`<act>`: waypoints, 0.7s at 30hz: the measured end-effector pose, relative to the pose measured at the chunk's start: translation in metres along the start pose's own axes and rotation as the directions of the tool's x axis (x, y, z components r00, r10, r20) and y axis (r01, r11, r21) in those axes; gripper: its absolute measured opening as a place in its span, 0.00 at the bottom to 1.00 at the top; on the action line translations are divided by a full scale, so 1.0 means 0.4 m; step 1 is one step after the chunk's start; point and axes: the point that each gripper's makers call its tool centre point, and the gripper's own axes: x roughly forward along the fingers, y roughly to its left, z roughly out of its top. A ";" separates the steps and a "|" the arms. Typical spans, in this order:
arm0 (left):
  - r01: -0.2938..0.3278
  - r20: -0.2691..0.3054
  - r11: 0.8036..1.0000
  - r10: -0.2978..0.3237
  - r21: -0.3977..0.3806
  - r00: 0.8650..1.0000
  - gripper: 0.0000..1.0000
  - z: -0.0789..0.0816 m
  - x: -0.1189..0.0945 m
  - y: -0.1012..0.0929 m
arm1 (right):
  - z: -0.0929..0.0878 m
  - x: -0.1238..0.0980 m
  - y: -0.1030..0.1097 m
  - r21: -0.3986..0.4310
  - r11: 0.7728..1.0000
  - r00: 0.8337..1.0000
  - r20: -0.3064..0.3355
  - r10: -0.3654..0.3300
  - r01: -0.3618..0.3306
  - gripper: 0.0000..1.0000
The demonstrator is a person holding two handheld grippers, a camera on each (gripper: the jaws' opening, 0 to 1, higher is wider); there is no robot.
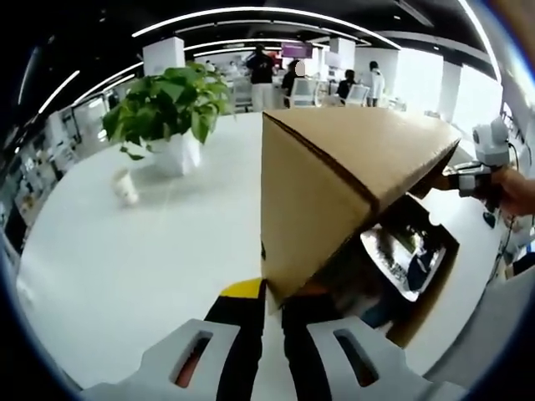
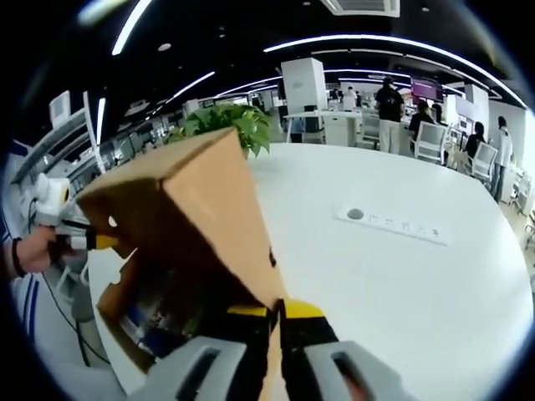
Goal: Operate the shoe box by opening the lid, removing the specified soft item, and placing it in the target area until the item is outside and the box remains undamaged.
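Note:
The brown cardboard shoe box lid [image 1: 351, 167] is lifted and tilted up like a tent over the box [image 1: 430, 296]. My left gripper [image 1: 272, 305] is shut on the lid's near corner edge. My right gripper [image 1: 450, 177], held by a hand, grips the lid's far corner. In the right gripper view, my right gripper [image 2: 276, 322] is shut on the lid [image 2: 201, 209], and the left gripper [image 2: 102, 242] pinches the opposite corner. Under the lid a shiny silvery and dark item [image 1: 405, 255] lies in the box; the box interior [image 2: 163, 313] is dim.
The box stands on a large white table [image 1: 125, 276]. A potted plant [image 1: 171, 104] and a paper cup [image 1: 125, 185] stand at the far side. A socket strip [image 2: 401, 224] is set into the tabletop. People and chairs [image 1: 318, 83] are beyond the table.

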 end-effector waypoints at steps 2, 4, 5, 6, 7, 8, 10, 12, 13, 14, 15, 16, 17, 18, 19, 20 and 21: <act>0.003 -0.001 1.000 -0.003 0.001 1.000 0.04 0.002 0.002 0.001 | 0.005 0.005 -0.004 -0.001 1.000 1.000 -0.011 0.002 -0.002 0.00; 0.002 0.000 1.000 -0.002 0.004 1.000 0.03 0.005 0.003 0.001 | 0.010 0.009 -0.004 -0.006 1.000 1.000 -0.018 0.002 -0.003 0.00; -0.001 0.002 1.000 0.001 0.007 1.000 0.03 0.007 0.004 0.003 | 0.013 0.011 -0.005 -0.009 1.000 1.000 -0.021 0.001 -0.001 0.00; -0.003 0.004 1.000 0.003 0.008 1.000 0.03 0.008 0.005 0.004 | 0.014 0.013 -0.006 -0.009 1.000 1.000 -0.022 -0.001 0.001 0.00; -0.006 0.009 1.000 0.006 0.009 1.000 0.03 0.010 0.006 0.006 | 0.016 0.015 -0.007 -0.008 1.000 1.000 -0.022 -0.002 0.002 0.00; -0.008 0.013 1.000 0.008 0.006 1.000 0.02 0.012 0.007 0.009 | 0.018 0.016 -0.007 -0.008 1.000 1.000 -0.022 -0.003 0.003 0.00; -0.009 0.019 1.000 0.009 0.002 1.000 0.02 0.015 0.009 0.012 | 0.021 0.018 -0.008 -0.009 1.000 1.000 -0.021 -0.003 0.003 0.00; -0.011 0.023 1.000 0.011 0.001 1.000 0.02 0.018 0.011 0.013 | 0.024 0.022 -0.010 -0.011 1.000 1.000 -0.020 -0.003 0.003 0.00; -0.012 0.024 1.000 0.012 0.002 1.000 0.02 0.020 0.015 0.016 | 0.025 0.023 -0.011 -0.012 1.000 1.000 -0.019 -0.003 0.003 0.00; -0.013 0.026 1.000 0.013 0.003 1.000 0.02 0.023 0.018 0.018 | 0.027 0.025 -0.013 -0.011 1.000 1.000 -0.018 -0.003 0.002 0.00; -0.014 0.027 1.000 0.014 0.004 1.000 0.02 0.024 0.019 0.019 | 0.028 0.026 -0.013 -0.011 1.000 1.000 -0.018 -0.002 0.002 0.00; -0.016 0.029 1.000 0.016 0.005 0.999 0.02 0.026 0.021 0.020 | 0.029 0.027 -0.013 -0.013 1.000 1.000 -0.016 -0.003 0.003 0.00; -0.017 0.030 1.000 0.017 0.005 0.999 0.02 0.027 0.021 0.020 | 0.030 0.029 -0.014 -0.014 1.000 1.000 -0.015 -0.004 0.003 0.00; -0.019 0.032 1.000 0.019 0.007 0.999 0.02 0.028 0.023 0.021 | 0.032 0.032 -0.016 -0.015 1.000 1.000 -0.013 -0.005 0.004 0.00; -0.020 0.033 1.000 0.020 0.008 0.999 0.02 0.029 0.024 0.021 | 0.033 0.032 -0.016 -0.015 1.000 1.000 -0.011 -0.005 0.005 0.00; -0.022 0.034 1.000 0.022 0.010 0.999 0.02 0.030 0.025 0.023 | 0.034 0.032 -0.015 -0.014 1.000 1.000 -0.009 -0.006 0.006 0.00; -0.024 0.035 1.000 0.024 0.010 0.999 0.02 0.032 0.027 0.024 | 0.036 0.035 -0.017 -0.013 1.000 1.000 -0.006 -0.007 0.007 0.00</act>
